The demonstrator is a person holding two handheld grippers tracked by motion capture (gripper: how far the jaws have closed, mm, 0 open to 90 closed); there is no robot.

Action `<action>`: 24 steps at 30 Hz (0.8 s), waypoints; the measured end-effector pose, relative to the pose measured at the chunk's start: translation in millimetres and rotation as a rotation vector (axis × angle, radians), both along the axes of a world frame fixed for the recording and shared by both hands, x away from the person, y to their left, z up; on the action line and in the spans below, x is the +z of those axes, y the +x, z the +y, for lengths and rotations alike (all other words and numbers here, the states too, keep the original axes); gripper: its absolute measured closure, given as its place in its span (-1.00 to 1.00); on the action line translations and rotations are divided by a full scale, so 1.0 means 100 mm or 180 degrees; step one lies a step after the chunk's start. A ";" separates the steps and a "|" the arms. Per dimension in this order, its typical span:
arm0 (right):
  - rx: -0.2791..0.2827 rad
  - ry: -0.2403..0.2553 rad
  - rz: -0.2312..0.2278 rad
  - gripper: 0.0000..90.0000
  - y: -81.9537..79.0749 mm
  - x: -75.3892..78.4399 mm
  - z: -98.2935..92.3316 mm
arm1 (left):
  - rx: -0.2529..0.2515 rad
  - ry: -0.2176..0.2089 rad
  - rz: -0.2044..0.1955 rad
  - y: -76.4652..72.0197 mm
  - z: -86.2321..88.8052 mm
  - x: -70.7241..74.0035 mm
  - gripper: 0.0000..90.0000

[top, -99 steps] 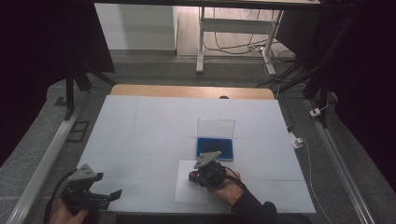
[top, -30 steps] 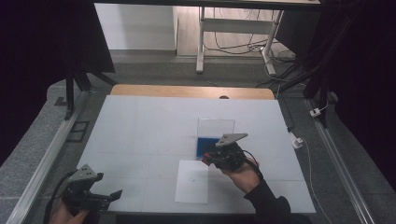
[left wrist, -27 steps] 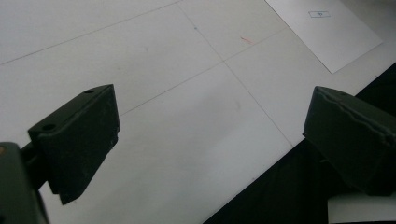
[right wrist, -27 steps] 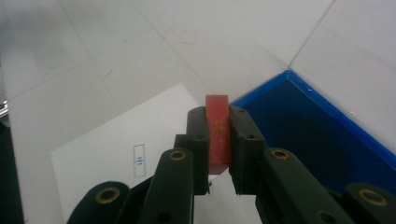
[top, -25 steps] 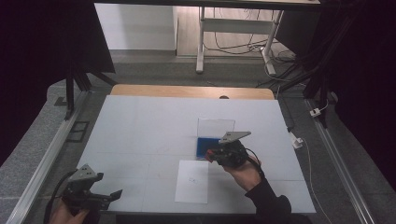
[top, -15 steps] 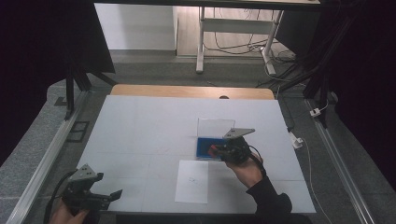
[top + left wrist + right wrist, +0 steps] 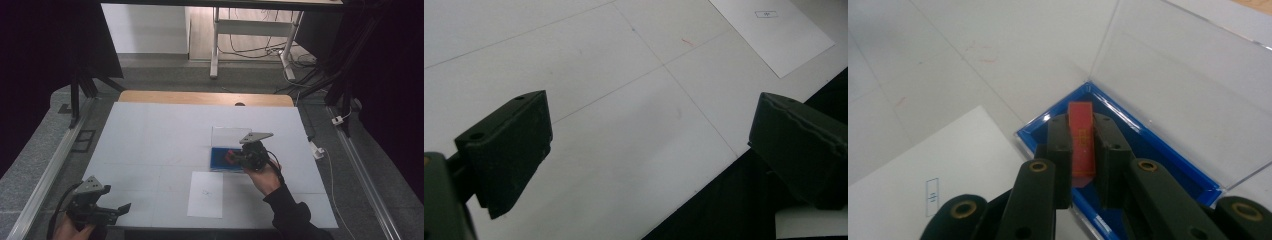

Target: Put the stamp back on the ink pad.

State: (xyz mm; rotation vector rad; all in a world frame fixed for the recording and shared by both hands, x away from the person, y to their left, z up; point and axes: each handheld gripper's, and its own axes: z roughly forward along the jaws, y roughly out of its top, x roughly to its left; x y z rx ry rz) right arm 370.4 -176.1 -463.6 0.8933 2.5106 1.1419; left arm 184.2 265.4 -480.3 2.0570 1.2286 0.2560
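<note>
Left gripper [image 7: 117, 209] sits at the lower left of the high view, jaws spread wide over bare table [image 7: 160, 135], nothing between them; just up-frame from the near edge lies a white paper sheet [image 7: 205, 194] with a small printed mark; right gripper [image 7: 1082, 145], centre-right in the high view, is pinched on a small red stamp-like block [image 7: 1082, 137], which stands on edge between the pads with its top poking out past the fingertips; block hangs over the near corner of the blue tray [image 7: 1168, 150] of an open case, clear lid [image 7: 1188, 70] propped up behind it; risks, judged: the narrow grip could let the block twist or slip and fall outside the tray; lowering too far back could knock the lid; release at an angle could leave it tipped on the rim.
</note>
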 end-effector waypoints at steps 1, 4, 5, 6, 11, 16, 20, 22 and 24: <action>-0.0005 -0.0026 -0.0002 0.76 0.01 0.00 0.00 | 0.0000 0.0000 0.0000 0.00 0.00 0.00 -0.91; -0.0030 -0.0058 -0.0023 0.76 0.05 -0.03 0.00 | -0.0001 0.0002 0.0001 0.00 0.00 0.00 -0.91; -0.0029 -0.0055 -0.0029 0.76 0.06 -0.03 0.00 | -0.0002 0.0002 0.0001 0.00 0.00 0.00 -0.91; -0.0033 -0.0053 -0.0036 0.76 0.07 -0.04 0.00 | -0.0003 0.0003 0.0002 0.00 0.00 0.00 -0.91; -0.0078 -0.0077 -0.0067 0.76 0.13 -0.06 -0.01 | -0.0004 0.0008 0.0005 0.00 0.00 0.00 -0.91; -0.0084 -0.0119 -0.0054 0.76 0.19 -0.10 -0.01 | -0.0004 0.0008 0.0009 0.00 0.00 0.00 -0.91; -0.0085 -0.0152 -0.0064 0.76 0.22 -0.13 0.00 | -0.0004 0.0008 0.0009 0.00 0.00 0.00 -0.91; -0.0075 -0.0174 -0.0070 0.76 0.23 -0.14 0.02 | -0.0005 0.0009 0.0007 0.00 -0.01 0.00 -0.91; -0.0044 -0.0212 -0.0065 0.76 0.23 -0.16 0.03 | -0.0007 0.0008 0.0010 0.00 -0.01 0.00 -0.91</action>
